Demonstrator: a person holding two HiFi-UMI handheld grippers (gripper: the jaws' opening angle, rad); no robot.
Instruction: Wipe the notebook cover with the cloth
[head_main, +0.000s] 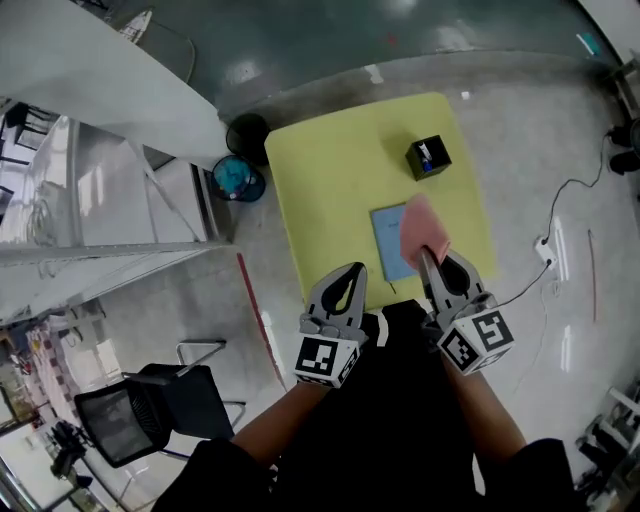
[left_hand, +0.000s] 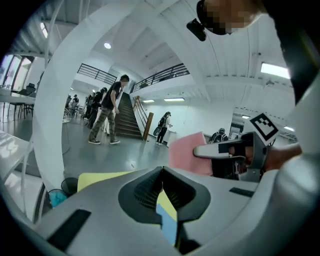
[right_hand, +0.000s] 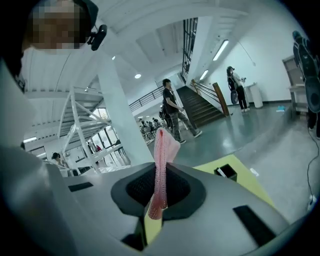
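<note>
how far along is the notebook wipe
Done: the pink cloth is picked up, and the right gripper is shut on it. In hand: the cloth is held over the right part of the blue notebook on the yellow table; the left gripper view shows it up in the air, seemingly off the cover. Left: lowering it and wiping the cover. The left gripper is shut and empty, by the table's near edge.

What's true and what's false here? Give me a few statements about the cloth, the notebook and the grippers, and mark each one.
1. The right gripper is shut on the pink cloth. True.
2. The left gripper grips the notebook. False: it is shut and empty.
3. The blue notebook lies flat on the yellow table. True.
4. The black box sits on the notebook. False: it stands apart from it, farther back on the table.
</note>
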